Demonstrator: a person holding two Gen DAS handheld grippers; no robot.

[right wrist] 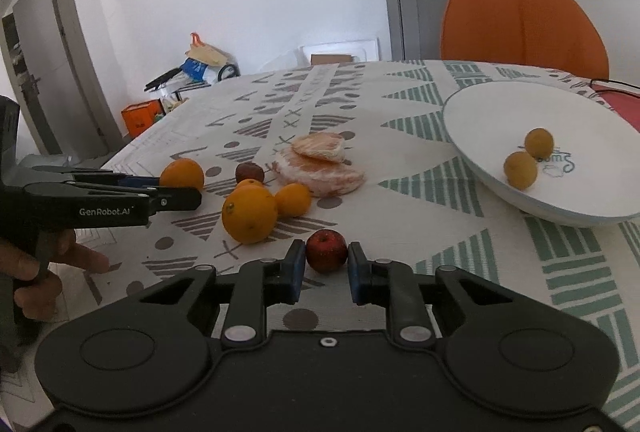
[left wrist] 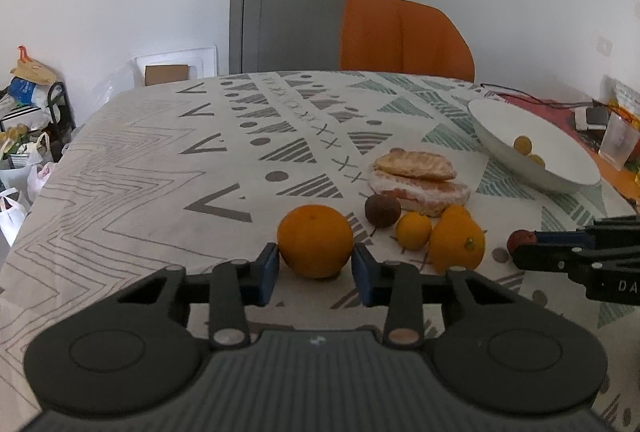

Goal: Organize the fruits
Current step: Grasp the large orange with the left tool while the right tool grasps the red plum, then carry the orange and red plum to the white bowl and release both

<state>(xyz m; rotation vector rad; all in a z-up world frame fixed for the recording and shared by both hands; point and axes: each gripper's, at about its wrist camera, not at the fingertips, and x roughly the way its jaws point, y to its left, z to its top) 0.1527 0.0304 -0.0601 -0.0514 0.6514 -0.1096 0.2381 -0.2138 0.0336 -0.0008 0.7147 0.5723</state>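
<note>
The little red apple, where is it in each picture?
Left wrist view: the red apple sits far right, at the tip of the right claw.
Right wrist view: low in the middle, pinched between the claw's blue pads.
Shared landmark: the white bowl.

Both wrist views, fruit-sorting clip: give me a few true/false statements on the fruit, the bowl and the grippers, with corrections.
1. The right gripper is closed on a small red fruit. True.
2. The white bowl is empty. False: two small yellow fruits lie in it.
3. A large orange sits between the left gripper fingers. True.
4. The peeled citrus pieces lie in the bowl. False: they lie on the tablecloth.
</note>
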